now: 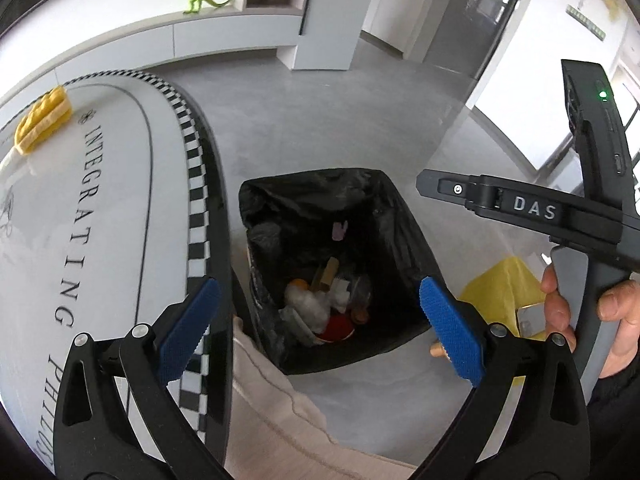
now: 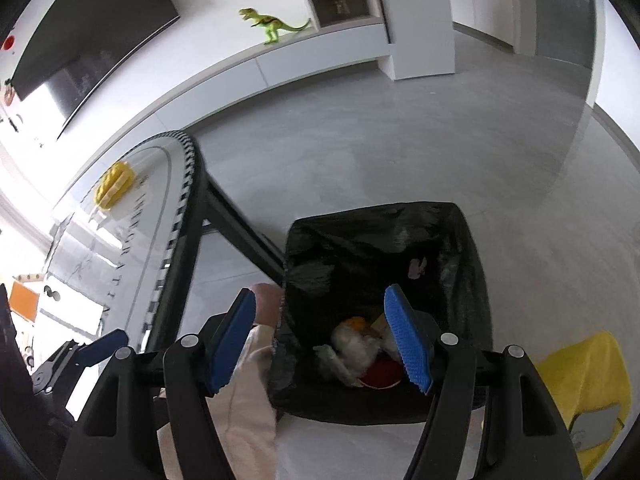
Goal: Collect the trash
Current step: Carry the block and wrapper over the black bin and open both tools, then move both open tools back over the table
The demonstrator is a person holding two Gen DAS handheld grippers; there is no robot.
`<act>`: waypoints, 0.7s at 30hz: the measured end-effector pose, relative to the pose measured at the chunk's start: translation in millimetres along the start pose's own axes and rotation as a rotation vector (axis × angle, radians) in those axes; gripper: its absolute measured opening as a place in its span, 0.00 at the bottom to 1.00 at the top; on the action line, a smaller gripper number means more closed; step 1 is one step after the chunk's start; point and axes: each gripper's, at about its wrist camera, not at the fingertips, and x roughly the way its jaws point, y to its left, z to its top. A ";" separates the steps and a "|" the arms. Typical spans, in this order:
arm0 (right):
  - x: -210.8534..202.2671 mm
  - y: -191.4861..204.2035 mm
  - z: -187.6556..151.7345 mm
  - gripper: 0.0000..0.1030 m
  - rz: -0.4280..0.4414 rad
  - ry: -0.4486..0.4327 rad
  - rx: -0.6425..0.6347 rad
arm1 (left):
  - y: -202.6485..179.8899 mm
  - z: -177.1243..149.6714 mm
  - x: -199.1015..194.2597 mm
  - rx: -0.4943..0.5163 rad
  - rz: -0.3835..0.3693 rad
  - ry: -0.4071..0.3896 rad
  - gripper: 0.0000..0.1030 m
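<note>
Bin [image 1: 404, 208], lined with a black bag, is seen ahead of and below both sets of fingers, standing on the grey floor just beside the table [image 1: 120, 200] edge; trash [image 1: 320, 304] (white crumpled stuff, a red round thing, an orange bit, a cardboard tube) lies at its bottom, framed between the pads in both views. Left gripper [image 1: 320, 324] is held wide open, nothing between its blue pads [image 1: 188, 328]; judged to be spread this way for a drop over the bin mouth. Right gripper [image 2: 320, 336] is open too, about midway, empty, pads [image 2: 408, 340] over the bin's near wall and its contents. Both are pointed steeply down so anything let go would fall inside. Right gripper body is seen right of the left fingers, held by a hand [image 1: 560, 304]. Yellow bag [image 2: 588, 384] lies on the floor right of the right fingers, apart from the bin. Yellow sponge-like item [image 1: 44, 120] stays on the table far left of the fingers, possibly next trash; cannot be told for sure. Beige cloth [image 1: 280, 400] is seen under the fingers.
</note>
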 end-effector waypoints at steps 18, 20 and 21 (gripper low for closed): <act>21.1 136.4 5.6 0.66 0.115 0.040 -0.245 | 105.4 -32.4 -65.8 -0.185 0.134 -0.097 0.94; 26.9 151.7 6.7 0.66 0.123 0.046 -0.266 | 121.6 -37.9 -72.0 -0.205 0.151 -0.100 0.94; 29.9 159.2 7.1 0.66 0.127 0.050 -0.275 | 125.7 -39.2 -73.3 -0.213 0.154 -0.102 0.94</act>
